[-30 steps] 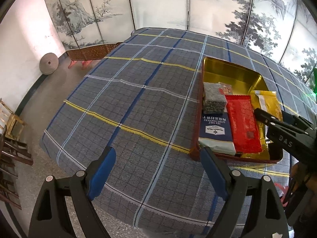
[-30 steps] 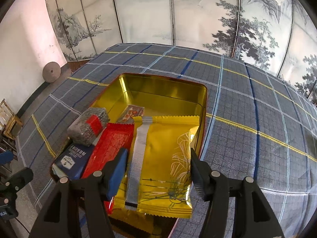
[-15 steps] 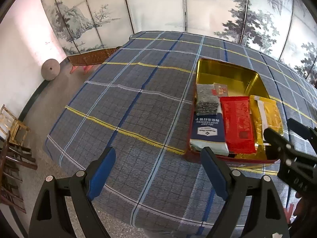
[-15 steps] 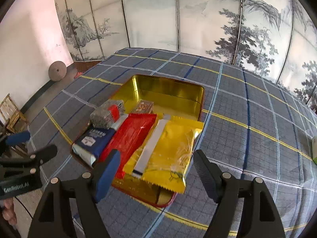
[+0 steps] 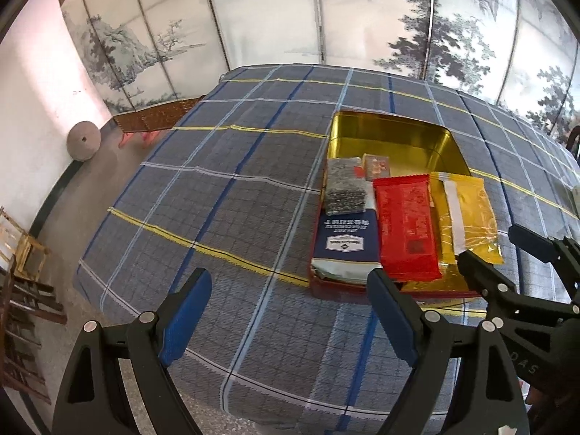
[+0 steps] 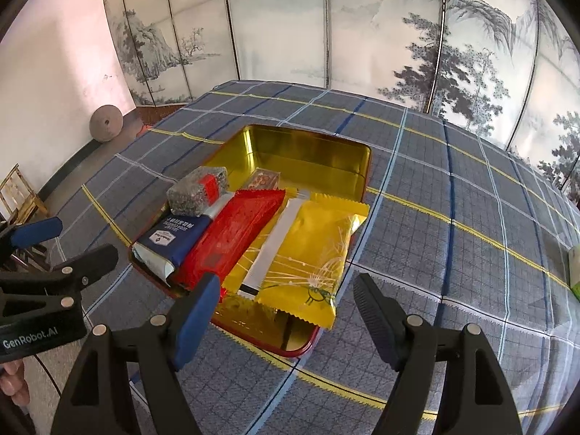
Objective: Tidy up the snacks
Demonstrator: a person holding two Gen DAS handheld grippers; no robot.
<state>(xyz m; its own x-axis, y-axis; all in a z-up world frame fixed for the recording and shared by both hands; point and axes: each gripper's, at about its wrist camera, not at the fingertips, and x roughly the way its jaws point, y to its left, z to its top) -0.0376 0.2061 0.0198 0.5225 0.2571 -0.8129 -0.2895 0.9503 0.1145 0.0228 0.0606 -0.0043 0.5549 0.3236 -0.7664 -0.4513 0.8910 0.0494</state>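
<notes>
A gold tin with a red rim (image 5: 391,134) (image 6: 308,145) sits on the plaid tablecloth. In it lie a yellow packet (image 5: 467,217) (image 6: 311,250), a red packet (image 5: 404,228) (image 6: 232,235), a navy packet (image 5: 344,243) (image 6: 174,235), a grey speckled block (image 5: 344,185) (image 6: 197,190) and a small orange packet (image 5: 377,166) (image 6: 262,179). My left gripper (image 5: 290,311) is open and empty, above the cloth left of the tin's near end. My right gripper (image 6: 286,319) is open and empty, above the tin's near end; it also shows in the left wrist view (image 5: 507,253).
The table's near-left edge (image 5: 108,297) drops to a grey floor. Wooden chairs (image 5: 21,264) stand at the left. A painted folding screen (image 6: 326,29) runs behind the table. A round stone disc (image 6: 106,122) leans on the wall. A green-white item (image 6: 573,268) lies at the right edge.
Both grippers have drawn back and up from the tin, so it looks smaller and farther. The yellow packet, between the right fingers a second ago, now lies free in the tin.
</notes>
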